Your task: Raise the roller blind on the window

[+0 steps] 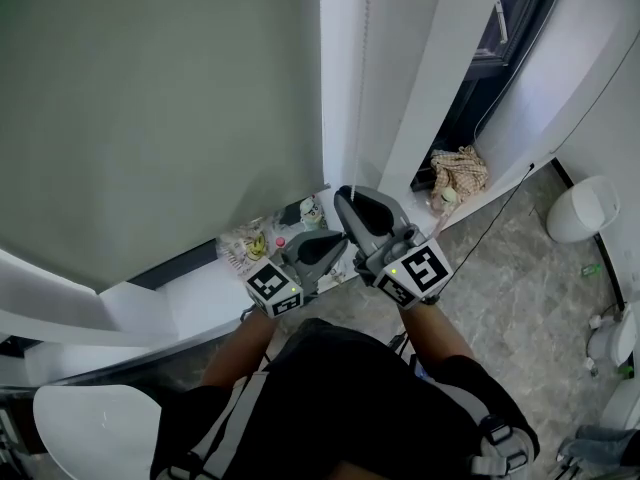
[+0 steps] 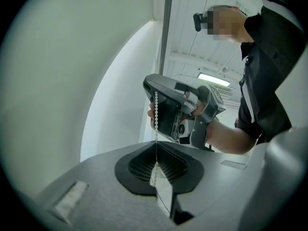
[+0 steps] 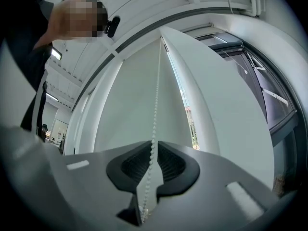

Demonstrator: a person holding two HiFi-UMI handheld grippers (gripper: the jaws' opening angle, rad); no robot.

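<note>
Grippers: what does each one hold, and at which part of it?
Both hold the blind's bead chain. The left gripper is shut on it lower down; the right gripper is shut on the same strand above it.

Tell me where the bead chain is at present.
The bead chain hangs at the centre of the head view, right of the grey blind, down into the right gripper.

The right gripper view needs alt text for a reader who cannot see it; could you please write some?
The right gripper has its jaws shut on a white bead chain that runs straight up in front of a pale roller blind. A dark window pane lies to the right; the person leans in at upper left.
</note>
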